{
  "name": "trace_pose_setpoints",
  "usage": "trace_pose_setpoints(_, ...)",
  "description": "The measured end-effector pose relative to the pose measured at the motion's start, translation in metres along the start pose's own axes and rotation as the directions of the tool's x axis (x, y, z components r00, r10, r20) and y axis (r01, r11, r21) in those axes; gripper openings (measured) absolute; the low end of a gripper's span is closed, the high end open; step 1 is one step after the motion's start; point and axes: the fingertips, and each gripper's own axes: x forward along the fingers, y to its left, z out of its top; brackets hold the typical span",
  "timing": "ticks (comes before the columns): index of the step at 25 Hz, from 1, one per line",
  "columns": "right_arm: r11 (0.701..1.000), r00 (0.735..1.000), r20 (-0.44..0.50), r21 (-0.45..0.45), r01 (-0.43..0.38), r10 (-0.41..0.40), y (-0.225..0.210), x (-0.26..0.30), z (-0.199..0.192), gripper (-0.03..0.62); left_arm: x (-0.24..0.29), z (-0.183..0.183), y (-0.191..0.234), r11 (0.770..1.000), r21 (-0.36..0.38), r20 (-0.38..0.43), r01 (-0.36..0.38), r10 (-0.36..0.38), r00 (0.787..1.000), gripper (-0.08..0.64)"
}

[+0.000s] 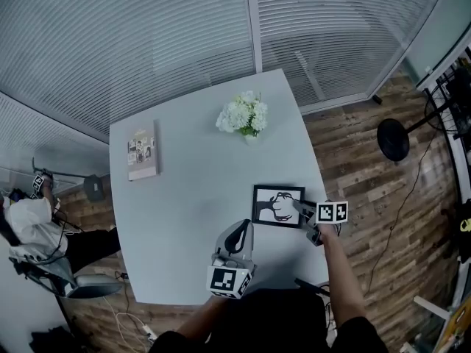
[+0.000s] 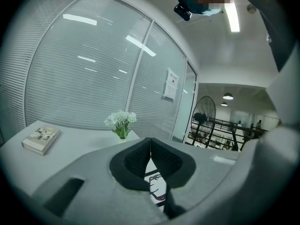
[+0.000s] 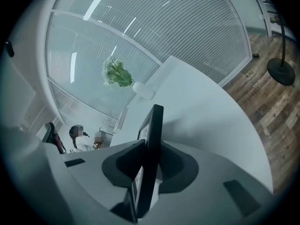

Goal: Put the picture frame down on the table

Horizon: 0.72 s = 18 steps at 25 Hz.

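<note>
The black picture frame, holding a dark-and-white picture, faces up over the near right part of the pale grey table. I cannot tell whether it rests on the top or hangs just above it. My right gripper is shut on the frame's right edge. In the right gripper view the frame runs edge-on between the pads of that gripper. My left gripper hovers near the table's front edge, left of the frame, shut with nothing in it. Through its jaws a strip of the picture shows.
A vase of white flowers stands at the far right of the table and a book lies at the far left. A standing fan is on the wood floor to the right. A person sits at the left.
</note>
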Motion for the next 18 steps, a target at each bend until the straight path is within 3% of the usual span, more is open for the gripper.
trace_pose_setpoints(11, 0.997, 0.998, -0.035, -0.051, 0.054, -0.056, -0.017, 0.027, 0.014, 0.098, 0.013, -0.011, 0.005, 1.0, -0.008, -0.033, 0.0, 0.0, 0.999, 0.017)
trace_pose_setpoints(18, 0.982, 0.988, -0.05, -0.133, 0.136, -0.144, -0.031, 0.03, 0.02, 0.138, 0.02, -0.015, 0.002, 1.0, -0.01, -0.044, 0.008, -0.008, 0.999, 0.017)
